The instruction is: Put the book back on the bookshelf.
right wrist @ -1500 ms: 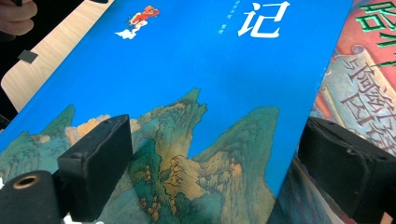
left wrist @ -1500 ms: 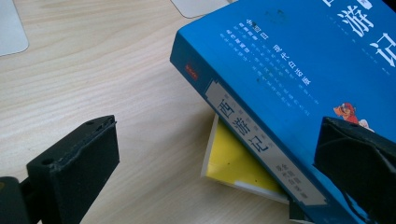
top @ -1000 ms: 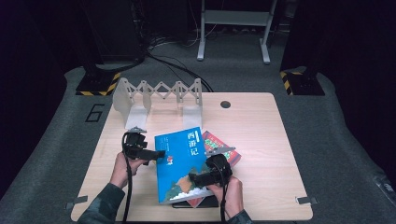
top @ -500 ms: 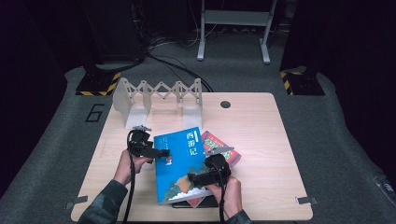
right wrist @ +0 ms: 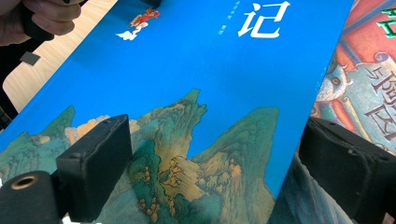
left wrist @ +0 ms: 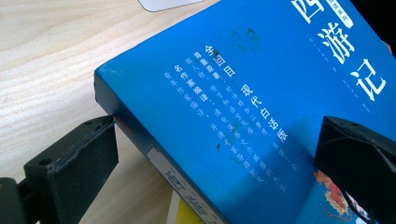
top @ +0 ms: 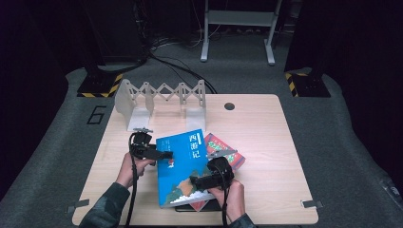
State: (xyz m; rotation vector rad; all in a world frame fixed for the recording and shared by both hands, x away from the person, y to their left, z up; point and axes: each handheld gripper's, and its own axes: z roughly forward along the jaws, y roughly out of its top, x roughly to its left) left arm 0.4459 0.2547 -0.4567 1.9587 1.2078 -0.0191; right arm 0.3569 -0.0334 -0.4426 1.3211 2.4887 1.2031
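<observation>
Blue book [top: 183, 164] covers most of the red book [top: 227, 151] and a dark item beneath its near edge, kind unclear. In the left gripper view, blue book is cut off top, right and bottom; spine label runs out of frame. Right gripper view crops the red book [right wrist: 364, 88] at the right edge, title partly lost. A hand [right wrist: 44, 16] is cut off at the top left corner. Small print on the cover unreadable from the high view.

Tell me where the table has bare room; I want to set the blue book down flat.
Bare wood runs right of the red book to the table edge, and between the white rack and the round hole. The near middle is crowded: blue book, both grippers.
</observation>
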